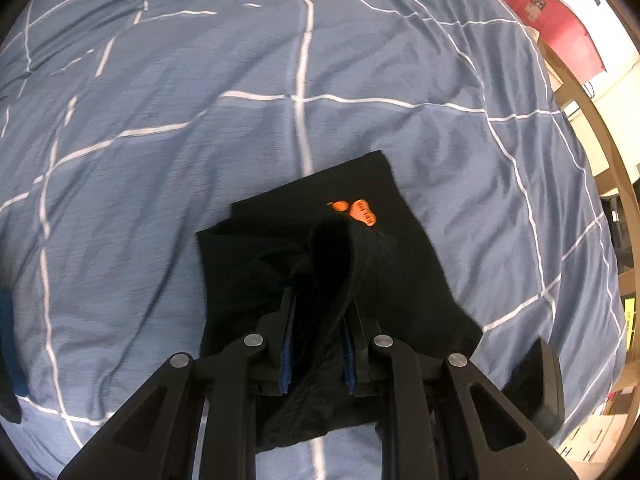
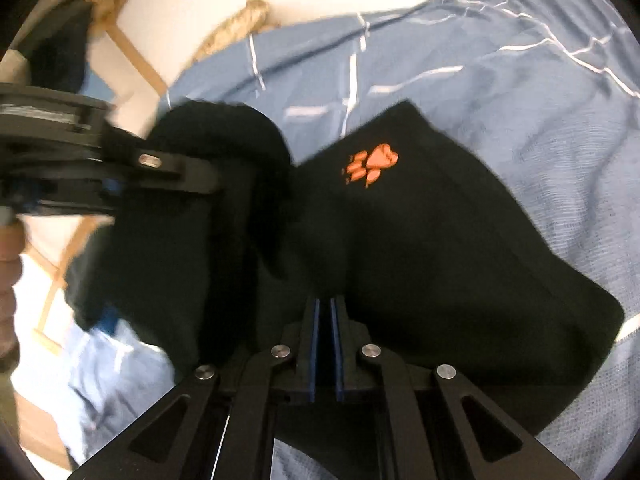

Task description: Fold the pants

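Note:
Black pants [image 1: 404, 264] with an orange paw print [image 1: 356, 209] lie partly folded on the blue checked bedcover [image 1: 200, 120]. My left gripper [image 1: 320, 292] is shut on a thick fold of the black fabric and holds it raised above the lower layer. In the right wrist view the pants [image 2: 460, 240] spread to the right with the paw print [image 2: 374, 162] facing up. My right gripper [image 2: 325, 304] is shut on the fabric edge. The left gripper's body [image 2: 80, 160] shows at the left of that view, holding a bunched fold [image 2: 224, 136].
The bed's right edge drops off beside a wooden frame [image 1: 600, 128] and a red box [image 1: 560, 24]. In the right wrist view, wooden slats [image 2: 132, 52] and a rope [image 2: 240, 20] lie beyond the bed's far edge. Another dark garment [image 1: 8, 356] sits at far left.

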A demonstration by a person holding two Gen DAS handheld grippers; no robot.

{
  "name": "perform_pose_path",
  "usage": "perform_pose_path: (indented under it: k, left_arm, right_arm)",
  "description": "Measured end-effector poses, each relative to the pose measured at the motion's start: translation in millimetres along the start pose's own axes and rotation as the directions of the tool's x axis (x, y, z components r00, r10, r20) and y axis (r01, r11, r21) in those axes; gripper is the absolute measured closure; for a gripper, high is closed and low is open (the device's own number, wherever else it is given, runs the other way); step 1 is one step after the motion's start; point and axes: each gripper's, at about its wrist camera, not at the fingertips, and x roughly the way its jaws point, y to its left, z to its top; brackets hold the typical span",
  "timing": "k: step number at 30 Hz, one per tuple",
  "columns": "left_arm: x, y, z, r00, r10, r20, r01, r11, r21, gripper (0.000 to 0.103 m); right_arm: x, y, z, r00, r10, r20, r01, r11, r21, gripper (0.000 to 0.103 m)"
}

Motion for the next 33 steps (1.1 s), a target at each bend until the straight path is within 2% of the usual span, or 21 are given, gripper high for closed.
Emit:
perform_pose_path:
  k: [3,6,8,13,16,17,18,20,21,22,24,26,28,30,33]
  left_arm:
    - [12.1,-21.0,7.5,1.0,-0.018,-0.014,0.018,1.0,0.011,0.083]
    - [20.0,-45.2,9.9,0.999,-0.043,-0.025,0.044,0.996,0.071,0.079]
    - [17.4,-52.5,8.5,0.999,-0.052,0.005,0.051,0.994,0.102,0.06]
    - [-10.8,-49.4,-1.3,0.993,-0.074,0.093,0.055,0.981,0.187,0.044]
    - [-35.3,-34.9,-23.2,0.982,-0.061,0.181,0.016,0.97,0.242,0.041]
    - [-41.1,-26.2,-34.4,0.976,-0.064,0.209,0.009,0.968,0.251,0.041]
    - [-43.8,-19.6,-44.3,0.971,-0.077,0.228,0.017,0.967,0.255,0.04]
    - [-45.0,-2.7,-64.6,0.964,-0.099,0.247,0.035,0.967,0.252,0.041]
    - [-43.1,6.6,-77.3,0.96,-0.11,0.258,0.044,0.968,0.246,0.041]
    - [-39.9,12.5,-85.4,0.958,-0.118,0.26,0.051,0.967,0.249,0.041]
    - [-30.4,23.4,-102.3,0.958,-0.116,0.262,0.05,0.968,0.245,0.041]
    - [-22.2,32.4,-116.7,0.956,-0.113,0.27,0.049,0.971,0.234,0.041]
    - [-15.3,38.7,-129.7,0.951,-0.112,0.287,0.047,0.973,0.226,0.041]
    - [-11.5,40.0,-138.1,0.942,-0.105,0.32,0.032,0.973,0.227,0.041]
    - [-7.9,38.2,-144.2,0.925,-0.106,0.365,0.017,0.971,0.239,0.041]
  right_arm:
    - [-11.3,-12.3,2.1,0.998,-0.004,0.063,0.002,0.999,0.043,0.096]
    - [-21.2,-23.5,1.8,0.994,-0.032,0.109,0.024,0.997,0.073,0.096]
    - [-27.0,-30.5,1.9,0.99,-0.056,0.131,0.044,0.994,0.098,0.096]
    - [-35.3,-34.7,0.8,0.982,-0.111,0.151,0.093,0.988,0.123,0.095]
    - [-40.2,-31.2,0.0,0.974,-0.157,0.163,0.143,0.985,0.094,0.092]
    - [-44.3,-27.6,-0.5,0.964,-0.193,0.181,0.179,0.98,0.091,0.092]
    - [-49.6,-25.7,-1.4,0.955,-0.218,0.203,0.204,0.975,0.087,0.089]
    - [-62.4,-15.4,-3.2,0.931,-0.268,0.246,0.256,0.963,0.081,0.073]
    - [-66.5,-8.4,-5.1,0.921,-0.283,0.267,0.273,0.959,0.074,0.062]
    - [-75.7,-1.3,-6.1,0.912,-0.283,0.297,0.279,0.959,0.056,0.053]
    - [-85.0,13.8,-2.7,0.902,-0.266,0.341,0.273,0.962,0.03,0.045]
    - [-89.0,25.8,-4.2,0.901,-0.226,0.37,0.238,0.971,0.012,0.043]
    - [-85.7,42.1,-5.0,0.91,-0.156,0.385,0.201,0.976,-0.079,0.043]
    - [-79.3,50.2,-0.3,0.926,-0.126,0.355,0.18,0.976,-0.125,0.043]
    - [-65.8,57.5,8.2,0.947,-0.128,0.294,0.178,0.973,-0.149,0.043]
